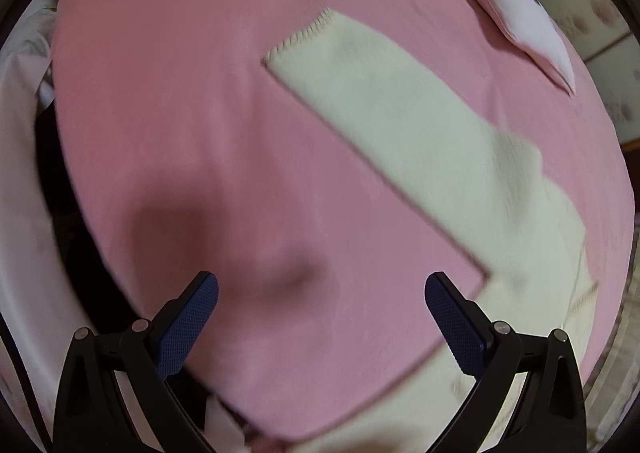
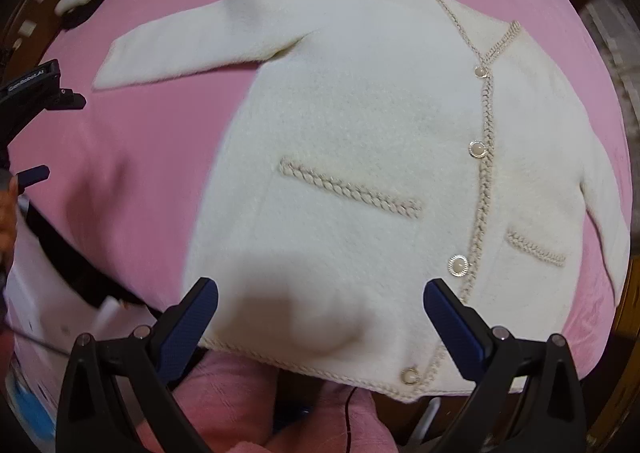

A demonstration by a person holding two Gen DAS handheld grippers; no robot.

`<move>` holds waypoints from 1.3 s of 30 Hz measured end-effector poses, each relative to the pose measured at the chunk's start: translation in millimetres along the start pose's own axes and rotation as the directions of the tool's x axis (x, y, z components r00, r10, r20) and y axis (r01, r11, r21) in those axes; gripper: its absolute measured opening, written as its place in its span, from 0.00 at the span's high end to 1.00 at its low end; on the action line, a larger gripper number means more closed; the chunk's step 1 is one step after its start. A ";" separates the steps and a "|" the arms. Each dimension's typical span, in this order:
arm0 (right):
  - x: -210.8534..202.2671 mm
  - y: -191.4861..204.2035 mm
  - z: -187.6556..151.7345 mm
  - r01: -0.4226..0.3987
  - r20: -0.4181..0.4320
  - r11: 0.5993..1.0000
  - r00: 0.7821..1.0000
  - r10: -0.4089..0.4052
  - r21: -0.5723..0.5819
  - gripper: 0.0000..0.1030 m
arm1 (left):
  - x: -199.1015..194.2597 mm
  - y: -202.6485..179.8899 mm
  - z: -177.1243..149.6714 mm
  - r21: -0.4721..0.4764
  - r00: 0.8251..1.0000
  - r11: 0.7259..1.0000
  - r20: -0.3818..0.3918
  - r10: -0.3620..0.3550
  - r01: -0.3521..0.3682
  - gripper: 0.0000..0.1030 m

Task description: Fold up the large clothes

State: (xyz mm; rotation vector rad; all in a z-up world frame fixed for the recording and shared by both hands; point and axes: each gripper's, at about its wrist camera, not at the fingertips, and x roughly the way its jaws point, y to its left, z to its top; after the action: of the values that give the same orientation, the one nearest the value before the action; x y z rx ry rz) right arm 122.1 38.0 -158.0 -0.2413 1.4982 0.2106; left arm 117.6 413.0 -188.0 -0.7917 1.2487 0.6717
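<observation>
Pink sheet point(image 2: 132, 157) covers the whole work surface; can't tell if it's a bed or a table underneath. Cream cardigan point(image 2: 360, 157) lies flat on it, front up, buttoned, hem toward the right wrist camera, neckline away. One sleeve point(image 2: 192, 49) is stretched out sideways on the sheet, well clear of the body; the other sleeve point(image 2: 608, 221) runs down along the opposite side, close to the torso. Small white pillow point(image 1: 520, 17) sits at the far edge, apart from the garment.

Left hand-held gripper point(image 1: 322, 289): jaws wide, nothing between them, hovering over bare sheet with the spread sleeve point(image 1: 384, 125) ahead and to the side. Right hand-held gripper point(image 2: 320, 293): jaws wide too, empty, hanging over the hem near the bottom button point(image 2: 410, 375).

Read: folding not started, first step is likely bringing the spread sleeve in across the chest.

How to do it well:
- Left takes the sleeve near the cuff point(image 1: 300, 37), pinching both layers, not just the top knit.
- Lift only a little, carry it across so the fold line falls at the shoulder seam.
- Right can pin the body near the hem so the torso doesn't drag on the sheet.
- Fuzzy knit will likely stretch; avoid pulling hard.
- Keep pads off the buttons and braided trim point(image 2: 484, 157).
</observation>
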 end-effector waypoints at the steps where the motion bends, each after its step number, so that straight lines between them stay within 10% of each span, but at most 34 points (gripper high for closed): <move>1: 3.5 4.7 6.2 -0.002 -0.013 1.000 1.000 0.002 0.020 0.00 | 11.1 3.2 18.4 -0.013 1.000 1.000 0.010 -0.004 0.004 0.01; 4: 9.9 16.4 18.4 0.023 -0.040 0.999 0.999 -0.021 0.030 0.00 | 42.8 12.7 63.7 -0.061 0.999 0.998 0.034 -0.013 0.015 0.01; 10: 16.4 28.3 32.7 0.066 -0.105 0.997 0.992 -0.062 0.027 0.00 | 98.2 39.6 116.8 -0.212 0.994 0.976 0.101 -0.033 0.054 0.37; 14: 14.3 30.9 41.8 0.058 -0.116 0.998 0.992 -0.054 0.034 0.00 | 117.5 52.1 130.6 -0.293 0.984 0.947 0.152 -0.091 0.133 0.67; 21: 13.4 25.7 42.1 0.014 -0.108 0.998 0.994 -0.009 0.053 0.00 | 115.8 59.7 132.4 -0.280 0.945 0.914 0.234 -0.230 0.292 0.88; 32: 11.6 -26.9 25.4 -0.150 -0.003 0.966 0.988 0.154 0.211 0.00 | -32.6 -33.3 69.0 0.113 0.817 0.892 0.366 -0.446 0.437 0.90; 39: -5.8 -108.2 28.0 -0.244 0.209 0.929 0.959 0.190 0.277 0.00 | -95.5 -167.9 -19.1 0.381 0.745 0.778 0.268 -0.611 0.500 0.96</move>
State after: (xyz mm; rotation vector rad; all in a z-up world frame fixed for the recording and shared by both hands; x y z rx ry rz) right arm 179.4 -57.5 -147.6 0.1870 1.3550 0.1740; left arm 223.8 300.0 -71.3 -0.7034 0.6648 0.1203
